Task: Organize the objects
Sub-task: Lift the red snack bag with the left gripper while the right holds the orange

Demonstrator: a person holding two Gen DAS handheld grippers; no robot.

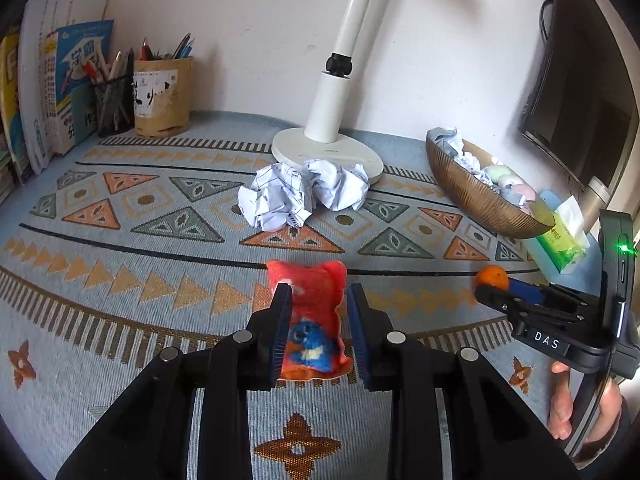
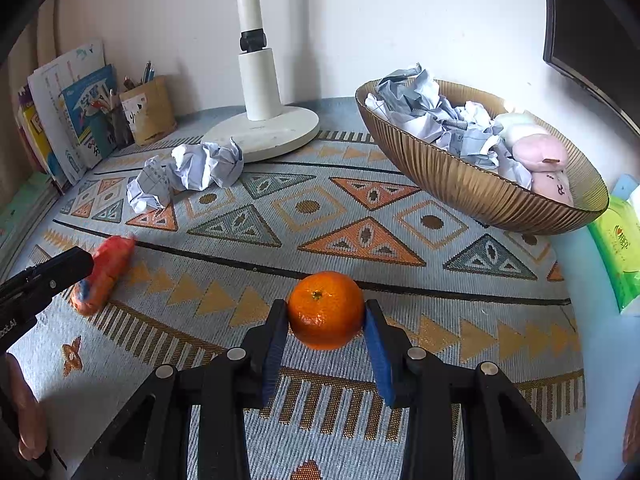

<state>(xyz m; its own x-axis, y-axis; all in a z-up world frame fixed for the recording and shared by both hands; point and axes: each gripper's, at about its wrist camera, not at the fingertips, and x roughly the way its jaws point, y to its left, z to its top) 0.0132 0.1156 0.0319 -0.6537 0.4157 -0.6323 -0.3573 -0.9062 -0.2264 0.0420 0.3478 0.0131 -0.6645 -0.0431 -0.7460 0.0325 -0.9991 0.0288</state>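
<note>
My left gripper [image 1: 319,300] straddles a red snack packet [image 1: 310,320] with a blue figure, lying on the patterned cloth. Its left finger touches the packet and a gap shows on the right. The packet also shows in the right wrist view [image 2: 105,274]. My right gripper [image 2: 326,312] is shut on an orange mandarin [image 2: 326,310], both fingers pressed on its sides. The mandarin [image 1: 492,277] and right gripper show at the right of the left wrist view. A brown ribbed bowl [image 2: 460,176] holds crumpled paper and pink soft toys.
Two crumpled paper balls [image 1: 304,194] lie before a white lamp base [image 1: 328,152]. Pen holders [image 1: 160,96] and books [image 1: 60,84] stand at back left. A green tissue pack [image 2: 618,256] lies right of the bowl. A dark monitor [image 1: 580,100] stands at the right.
</note>
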